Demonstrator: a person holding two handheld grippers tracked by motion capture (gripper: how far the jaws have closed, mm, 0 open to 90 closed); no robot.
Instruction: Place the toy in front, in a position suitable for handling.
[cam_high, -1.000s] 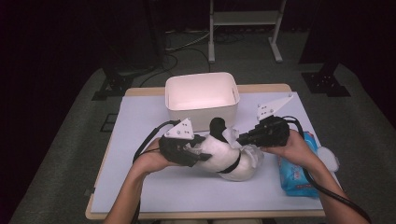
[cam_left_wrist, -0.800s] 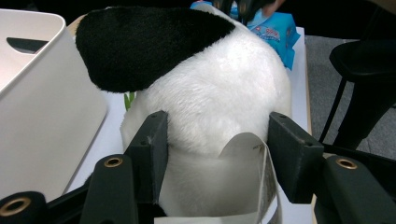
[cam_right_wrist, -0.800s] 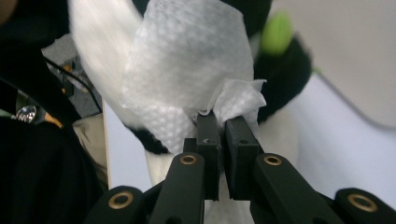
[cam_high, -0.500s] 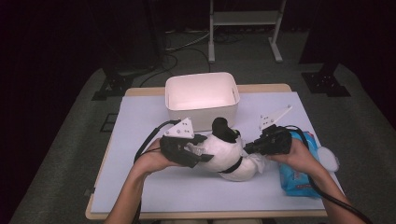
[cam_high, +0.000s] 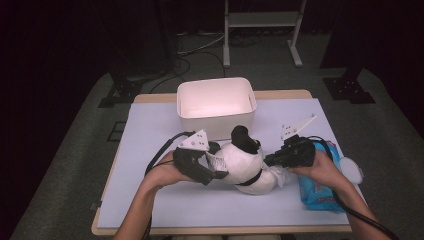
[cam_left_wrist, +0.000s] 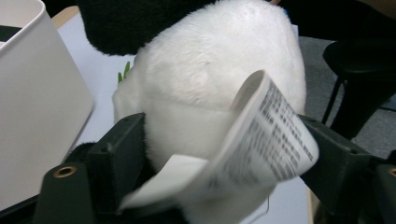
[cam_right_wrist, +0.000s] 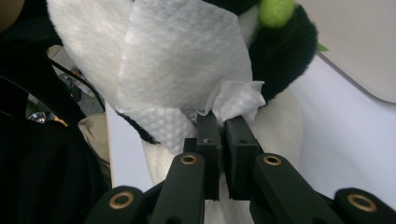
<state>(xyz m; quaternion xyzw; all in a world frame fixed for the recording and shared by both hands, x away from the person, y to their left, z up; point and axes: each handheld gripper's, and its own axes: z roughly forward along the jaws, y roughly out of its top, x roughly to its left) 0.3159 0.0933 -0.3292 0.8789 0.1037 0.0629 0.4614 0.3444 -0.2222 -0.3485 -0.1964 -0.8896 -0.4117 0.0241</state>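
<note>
White bin (cam_high: 216, 103) near the table's (cam_high: 150, 130) far edge — blue packet (cam_high: 320, 187) right.

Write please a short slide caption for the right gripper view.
Right gripper, shut on a white wipe, presses it against the plush panda.

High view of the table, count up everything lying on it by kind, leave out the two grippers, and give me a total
Plush panda toy: 1
White bin: 1
White wipe, laid on the toy: 1
Blue pack of wipes: 1
White round thing beside the pack, too small to identify: 1
Total: 5
</note>
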